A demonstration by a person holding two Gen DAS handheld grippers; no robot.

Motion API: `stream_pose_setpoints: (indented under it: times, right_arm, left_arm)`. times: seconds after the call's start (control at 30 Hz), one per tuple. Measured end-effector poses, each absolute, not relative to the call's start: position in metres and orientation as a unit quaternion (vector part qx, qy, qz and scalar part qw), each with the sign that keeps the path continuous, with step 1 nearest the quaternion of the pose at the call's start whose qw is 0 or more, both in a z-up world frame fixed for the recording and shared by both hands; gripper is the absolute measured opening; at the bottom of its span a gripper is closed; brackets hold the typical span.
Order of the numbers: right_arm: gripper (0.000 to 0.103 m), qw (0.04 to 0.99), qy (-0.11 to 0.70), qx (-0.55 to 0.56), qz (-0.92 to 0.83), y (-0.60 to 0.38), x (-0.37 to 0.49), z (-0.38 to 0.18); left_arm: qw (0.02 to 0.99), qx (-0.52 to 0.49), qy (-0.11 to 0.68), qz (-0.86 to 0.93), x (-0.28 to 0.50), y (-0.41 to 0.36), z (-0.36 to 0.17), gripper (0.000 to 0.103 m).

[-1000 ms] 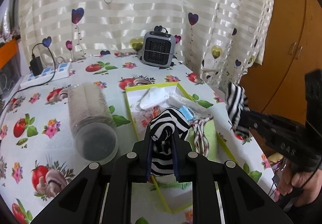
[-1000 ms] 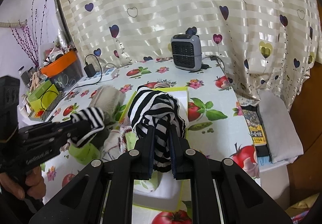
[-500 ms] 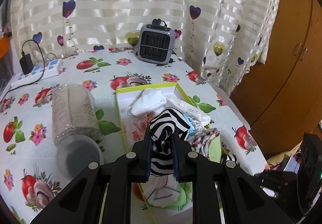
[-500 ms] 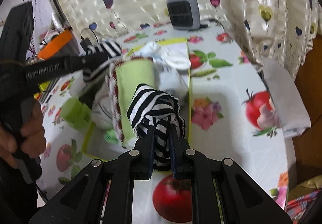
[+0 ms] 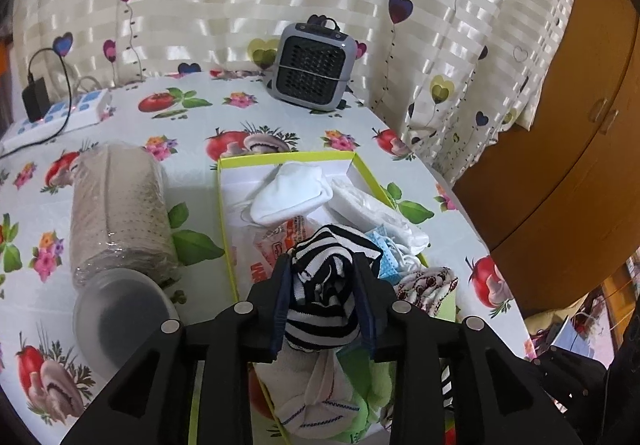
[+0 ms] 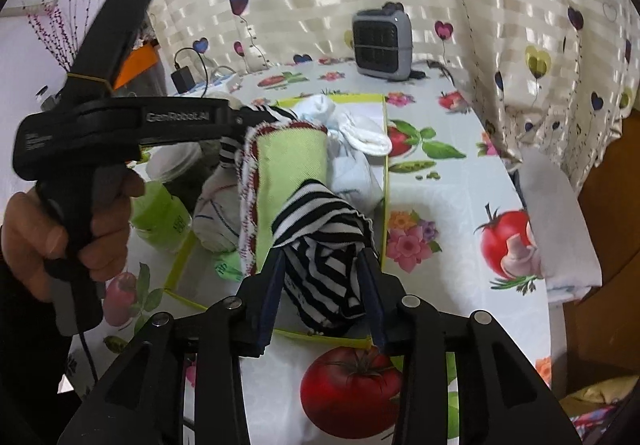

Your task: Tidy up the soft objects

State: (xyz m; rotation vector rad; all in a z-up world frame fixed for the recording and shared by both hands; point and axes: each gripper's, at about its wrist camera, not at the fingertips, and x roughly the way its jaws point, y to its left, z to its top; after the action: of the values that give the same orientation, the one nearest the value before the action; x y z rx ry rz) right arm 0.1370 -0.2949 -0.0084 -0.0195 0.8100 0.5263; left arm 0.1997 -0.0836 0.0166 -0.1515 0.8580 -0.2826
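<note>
I had both grippers, left gripper (image 5: 323, 299) and right gripper (image 6: 322, 281), just opening around the limp, light striped cloth (image 5: 325, 297) over the box (image 5: 224, 213) at frame centre, pads barely touching.

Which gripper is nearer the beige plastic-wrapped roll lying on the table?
Left. The left gripper hovers over the yellow-rimmed box, beside the roll; the right gripper is at the box's near end, farther away.

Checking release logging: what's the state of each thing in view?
Left tongs: just been opening, striped cloth loose between.
Right tongs: just been opening, striped piece loose between.
Box: open, holding soft items.
Jar: lying on its side.
Charger: plugged into power strip.
</note>
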Motion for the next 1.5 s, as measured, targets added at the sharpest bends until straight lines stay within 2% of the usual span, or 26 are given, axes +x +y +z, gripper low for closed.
stream_pose_setpoints:
  times: [0.1,0.47,0.9,1.5]
  right_arm:
    - [0.039,0.888,0.382,-0.009,0.255,-0.295,0.136,-0.006]
    - [0.039,0.898,0.363,0.026,0.248,-0.310,0.133,0.003]
    - [0.039,0.900,0.359,0.000,0.246,-0.301,0.120,0.011]
    - [0.039,0.893,0.360,-0.039,0.268,-0.272,0.075,0.005]
  left_arm:
    - [0.899,-0.080,0.406,-0.140,0.198,-0.081,0.021,0.035]
    - [0.910,-0.082,0.380,-0.142,0.180,-0.070,0.040,0.036]
    - [0.919,-0.046,0.363,-0.145,0.125,-0.074,0.053,0.036]
    - [0.927,-0.029,0.360,-0.101,0.039,-0.063,0.043,0.036]
